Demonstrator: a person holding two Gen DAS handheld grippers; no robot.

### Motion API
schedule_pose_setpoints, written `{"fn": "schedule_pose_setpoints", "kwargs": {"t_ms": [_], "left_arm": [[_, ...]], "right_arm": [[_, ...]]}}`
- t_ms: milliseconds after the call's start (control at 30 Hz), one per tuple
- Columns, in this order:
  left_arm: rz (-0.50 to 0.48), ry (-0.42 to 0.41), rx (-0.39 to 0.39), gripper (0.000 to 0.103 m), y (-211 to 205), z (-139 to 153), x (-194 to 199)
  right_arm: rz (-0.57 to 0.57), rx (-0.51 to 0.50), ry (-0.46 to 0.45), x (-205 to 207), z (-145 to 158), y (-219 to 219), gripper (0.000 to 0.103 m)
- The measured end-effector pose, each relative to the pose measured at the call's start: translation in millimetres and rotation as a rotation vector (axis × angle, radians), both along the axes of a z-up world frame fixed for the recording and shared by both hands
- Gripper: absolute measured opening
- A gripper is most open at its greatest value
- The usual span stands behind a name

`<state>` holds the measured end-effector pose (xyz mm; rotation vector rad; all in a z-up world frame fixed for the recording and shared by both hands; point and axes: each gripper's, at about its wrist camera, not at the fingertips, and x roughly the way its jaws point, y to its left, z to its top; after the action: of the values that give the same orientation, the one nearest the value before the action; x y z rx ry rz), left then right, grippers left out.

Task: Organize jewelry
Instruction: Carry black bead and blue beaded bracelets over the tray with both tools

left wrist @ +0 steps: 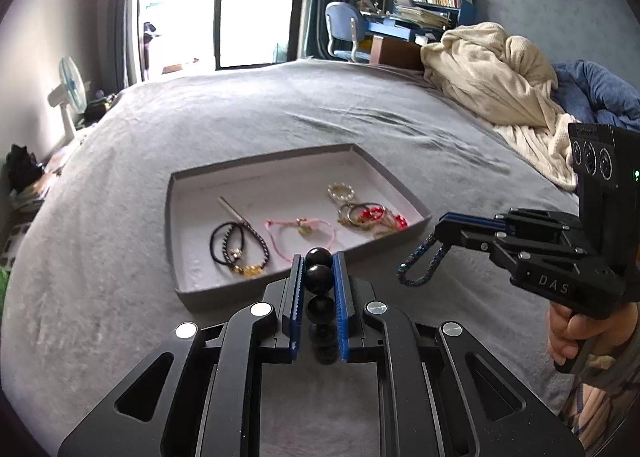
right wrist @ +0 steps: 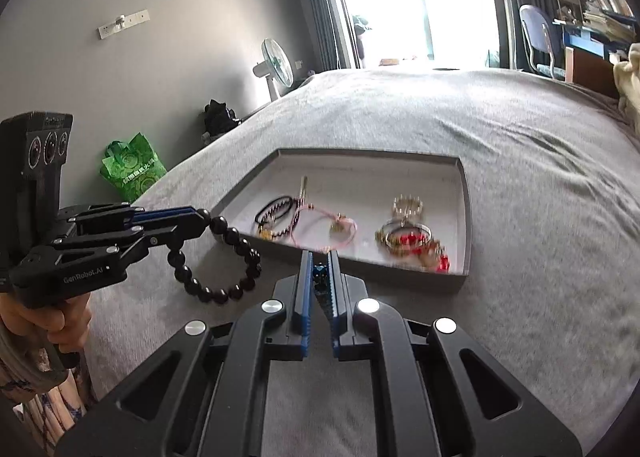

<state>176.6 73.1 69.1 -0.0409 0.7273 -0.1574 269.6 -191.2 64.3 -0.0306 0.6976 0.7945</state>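
Observation:
A grey shallow tray [left wrist: 400, 181] [right wrist: 466, 217] lies on the bed with jewelry in it: dark cord bracelets [left wrist: 236, 247] [right wrist: 276, 213], a pink string bracelet [left wrist: 300, 233] [right wrist: 320, 229], a pearl ring bracelet [left wrist: 341, 191] [right wrist: 407, 204] and gold and red bangles [left wrist: 368, 217] [right wrist: 408, 239]. My left gripper [left wrist: 319, 269] [right wrist: 206, 217] is shut on a black bead bracelet [left wrist: 319, 277] [right wrist: 236, 269], which hangs above the sheet in front of the tray. My right gripper [right wrist: 320, 269] [left wrist: 434, 239] is shut on a blue braided bracelet [left wrist: 420, 263] [right wrist: 322, 289], held up right of the tray's near corner.
Grey bed sheet [left wrist: 280, 105] spreads all round the tray. A cream blanket [left wrist: 492, 69] and blue quilt [left wrist: 596, 89] are heaped at the far right. A fan [right wrist: 276, 65] and a green bag [right wrist: 130, 169] stand beside the bed on the left. A person's hands [left wrist: 576, 329] [right wrist: 48, 317] hold both grippers.

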Motion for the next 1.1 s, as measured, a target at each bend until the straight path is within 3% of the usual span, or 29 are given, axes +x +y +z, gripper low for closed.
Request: {"fn": "schedule_pose_setpoints", "kwargs": {"t_ms": [567,833,1100], "left_arm": [[0.022,-0.045,0.014,0.015,11.8,21.3,39.7],[0.028,-0.019,0.003,0.015,16.1,9.5,68.4],[0.087,0.064,0.023,0.015,27.2,-32.9,82.7]], "right_arm": [[0.009,0.004,-0.053,42.8,31.5,30.5,0.007],[0.014,-0.024,-0.003,66.3,11.6,49.1,0.007],[-0.029,-0.097,0.061,82.9,-27.8,53.0,0.007]]}}
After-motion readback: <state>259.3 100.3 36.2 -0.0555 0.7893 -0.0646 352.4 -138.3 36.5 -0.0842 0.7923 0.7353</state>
